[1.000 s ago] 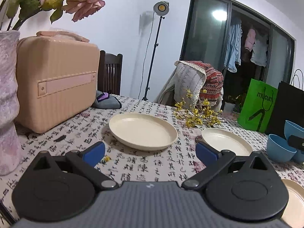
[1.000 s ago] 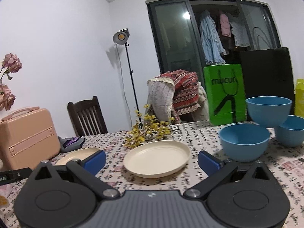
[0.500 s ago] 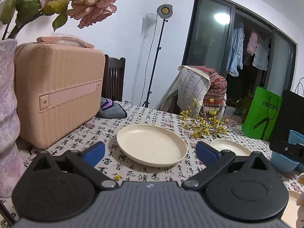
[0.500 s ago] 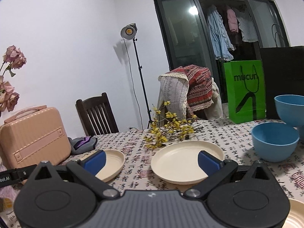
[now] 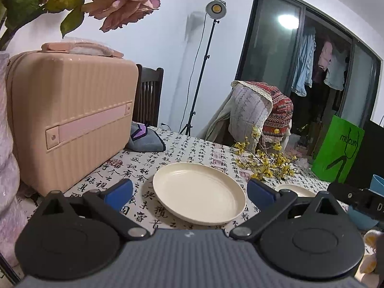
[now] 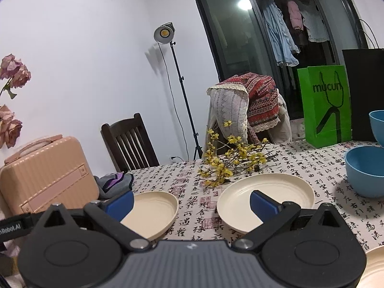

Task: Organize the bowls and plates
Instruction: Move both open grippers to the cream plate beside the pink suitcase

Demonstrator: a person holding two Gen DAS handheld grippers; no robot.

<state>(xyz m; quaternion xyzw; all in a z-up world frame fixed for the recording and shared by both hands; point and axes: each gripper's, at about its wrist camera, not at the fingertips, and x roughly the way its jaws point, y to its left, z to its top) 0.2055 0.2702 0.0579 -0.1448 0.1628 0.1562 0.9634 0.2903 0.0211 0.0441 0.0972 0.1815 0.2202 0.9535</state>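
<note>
Two cream plates lie on the calligraphy-print tablecloth. In the left wrist view the nearer plate sits just ahead, between the fingers of my open left gripper, and the second plate peeks out behind the right finger. The right wrist view shows both, the left plate and the right plate, ahead of my open right gripper, whose right fingertip overlaps the right plate. Two blue bowls stand at the right edge. A third cream plate's rim shows at the bottom right.
A pink hard case stands at the table's left beside a vase of dried roses. A yellow flower sprig lies behind the plates. A grey pouch, a green bag and chairs line the far side.
Both grippers moved left and forward. The left plate now sits closer between the left gripper's fingers. In the right wrist view the blue bowls slid to the right edge.
</note>
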